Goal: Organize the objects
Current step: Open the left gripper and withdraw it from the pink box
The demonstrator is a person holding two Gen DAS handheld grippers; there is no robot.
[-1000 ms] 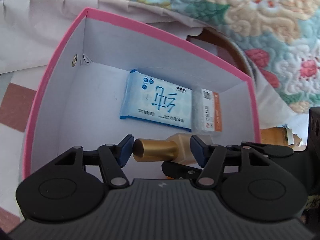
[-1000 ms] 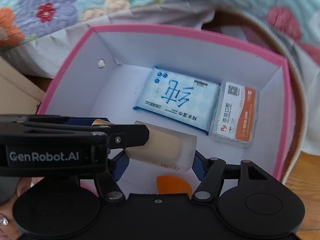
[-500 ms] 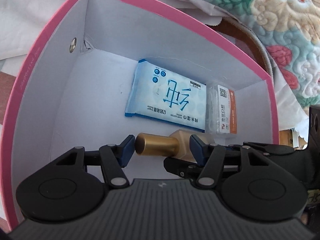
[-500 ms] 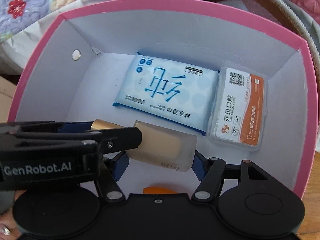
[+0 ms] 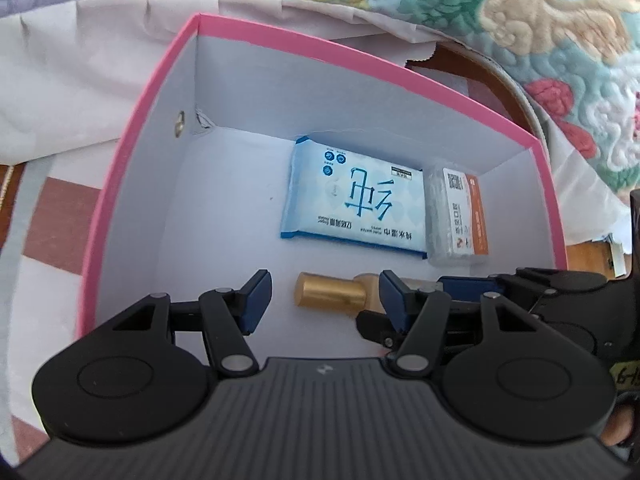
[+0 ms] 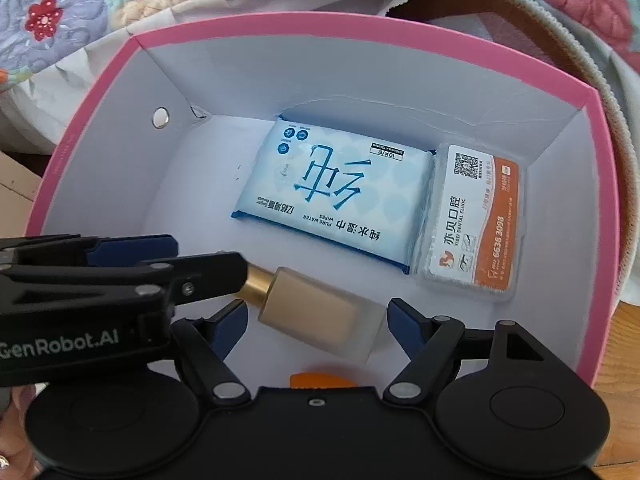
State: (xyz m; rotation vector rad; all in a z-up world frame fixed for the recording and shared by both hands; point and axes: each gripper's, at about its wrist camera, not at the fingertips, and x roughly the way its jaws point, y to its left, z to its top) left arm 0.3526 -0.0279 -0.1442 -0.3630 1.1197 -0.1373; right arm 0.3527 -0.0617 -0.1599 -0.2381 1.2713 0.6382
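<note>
A frosted beige bottle (image 6: 320, 320) with a gold cap (image 5: 330, 296) lies on its side on the floor of a pink-rimmed white box (image 5: 156, 80). My left gripper (image 5: 322, 300) is open, its fingers spread on either side of the gold cap without touching it. My right gripper (image 6: 314, 322) is open around the bottle's body, with gaps on both sides. A blue wet-wipes pack (image 6: 336, 196) and a clear case with an orange-white label (image 6: 476, 220) lie at the back of the box.
The box rim (image 6: 360, 24) stands on a table with white cloth (image 5: 60, 80). A floral quilt (image 5: 520, 8) lies behind. A round wooden edge (image 6: 520, 4) shows at back right. The left gripper's body (image 6: 80, 300) crosses the right view's lower left.
Both grippers have opened and let go of the bottle, which now lies on the box floor. Both views have pulled back a little from the box.
</note>
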